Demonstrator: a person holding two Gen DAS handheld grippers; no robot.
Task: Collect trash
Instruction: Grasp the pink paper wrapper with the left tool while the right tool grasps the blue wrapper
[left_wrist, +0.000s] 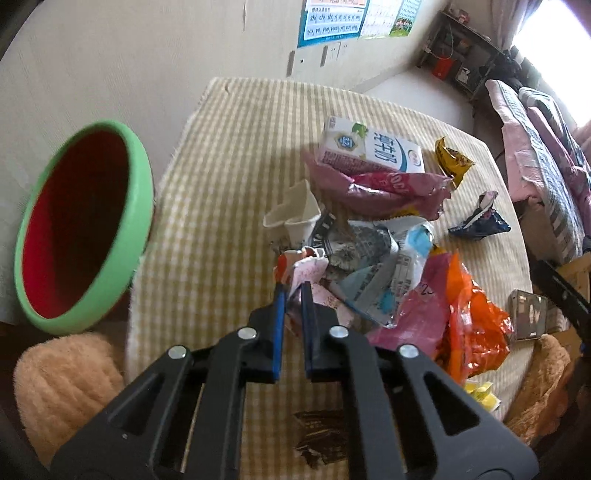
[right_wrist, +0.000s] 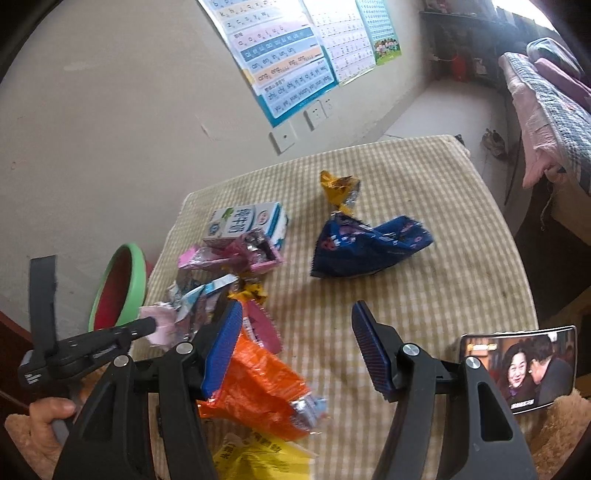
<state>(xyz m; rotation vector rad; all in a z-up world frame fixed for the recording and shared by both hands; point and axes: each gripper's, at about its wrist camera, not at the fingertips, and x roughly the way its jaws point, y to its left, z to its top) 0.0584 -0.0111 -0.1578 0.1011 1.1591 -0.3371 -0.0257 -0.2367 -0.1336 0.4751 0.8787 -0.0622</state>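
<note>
At the bottom of the left wrist view, the left gripper (left_wrist: 292, 286) has its blue pads pinched on the edge of a crumpled pink-and-white paper scrap (left_wrist: 314, 271), the nearest piece of a heap of wrappers. The same grip shows at the left edge of the right wrist view, where the black finger tips meet the pale pink scrap. Low in the right wrist view, the right gripper (right_wrist: 295, 321) hangs with its jaws spread wide and nothing between them; its left pad stands in front of an orange wrapper (right_wrist: 258, 384), though I cannot tell whether it touches it.

Further in, the checked tablecloth (right_wrist: 424, 288) still carries nearly all the litter: a pink snack bag (left_wrist: 384, 192), a crushed white paper cup (left_wrist: 295, 214), a milk carton (left_wrist: 369, 147), a dark blue packet (right_wrist: 365, 243) lying apart at mid-frame, and beyond it a yellow wrapper (right_wrist: 338, 186). A phone (right_wrist: 517, 369) playing video stands at the lower right.

At the left of the left wrist view, off the table's edge, a green-rimmed bin (left_wrist: 142, 206) with a red inside faces the camera; no trash is visible in the part of it that shows. By that, collecting looks barely begun: one scrap is gripped, none visibly binned, and the rest remains to be picked up.
</note>
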